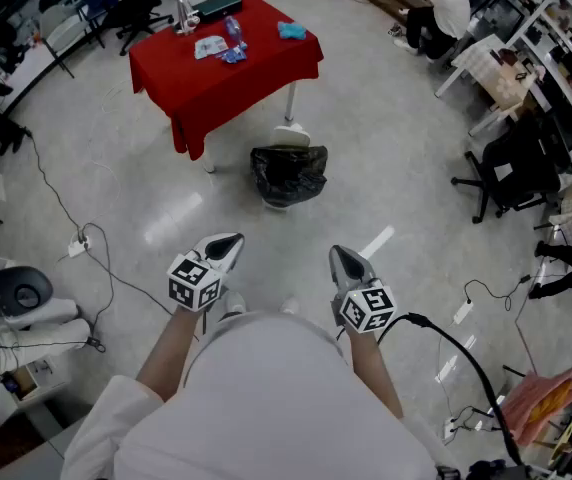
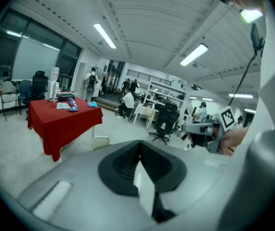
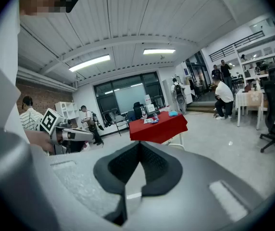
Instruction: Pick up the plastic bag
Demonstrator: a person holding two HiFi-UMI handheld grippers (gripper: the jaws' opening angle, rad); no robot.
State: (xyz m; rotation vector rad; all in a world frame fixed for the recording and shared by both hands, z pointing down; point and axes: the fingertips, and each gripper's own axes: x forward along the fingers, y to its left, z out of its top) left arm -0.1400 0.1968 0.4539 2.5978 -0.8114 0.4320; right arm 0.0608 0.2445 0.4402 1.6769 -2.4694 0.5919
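left gripper view shows the jaws of the left gripper [image 2: 138,148] pressed together with nothing between them. in the right gripper view the jaws of the right gripper [image 3: 140,148] are likewise closed and empty. both views look out level across the room, over the floor [image 1: 386,168], and the plastic bag is seen in neither of them; it is judged to lie below the line of the jaws, hidden by each gripper's own body.

in the head view the plastic bag [image 1: 288,175] is found on the floor, straight ahead of the person and well apart from both sets of jaws. it sits close to the line midway between the two grippers, so neither hand can be called clearly nearer. it is a black, crumpled, squat heap with its mouth turned upward. it is a little wider across than deep, and no strong long axis can be made out. just beyond it a white base [image 1: 291,135] is seen, and behind that the red-draped counter [image 1: 256,58].

both grippers are held low and close to the body, tips pointed forward and turned slightly inward toward each other. the forearms [image 1: 171,353] are bent at the person's sides. for a pickup, it is judged that the jaws must be carried forward and down to the bag and opened before its loose rim can be taken.
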